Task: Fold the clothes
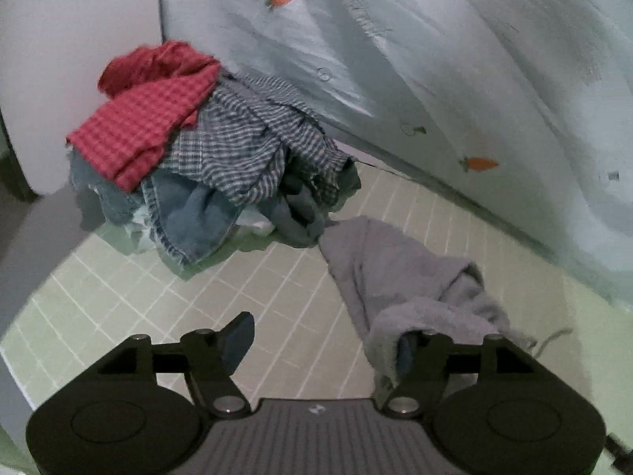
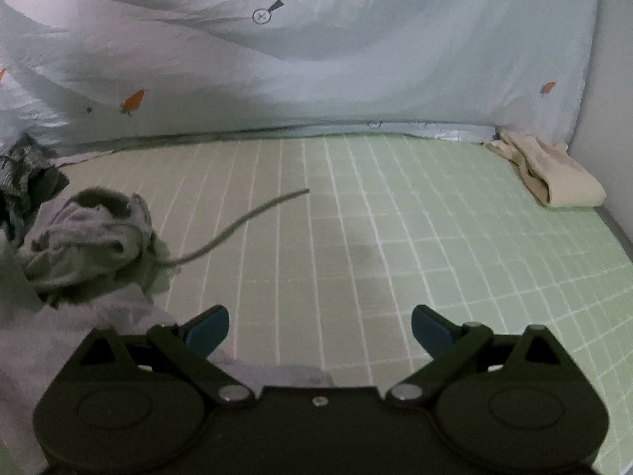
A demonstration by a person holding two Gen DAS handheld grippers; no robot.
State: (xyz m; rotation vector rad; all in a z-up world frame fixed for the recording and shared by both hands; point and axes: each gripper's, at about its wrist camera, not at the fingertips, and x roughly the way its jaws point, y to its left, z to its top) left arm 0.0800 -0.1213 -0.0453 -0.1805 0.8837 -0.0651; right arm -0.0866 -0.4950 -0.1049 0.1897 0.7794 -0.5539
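Grey garment [image 1: 399, 277] draped over one pad of wide left jaws [image 1: 328, 342], perhaps loose; right jaws [image 2: 320, 326] wide, empty.

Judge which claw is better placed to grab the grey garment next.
Left, probably. The grey garment drapes over one finger of the open left claw; the open right claw faces bare green sheet.
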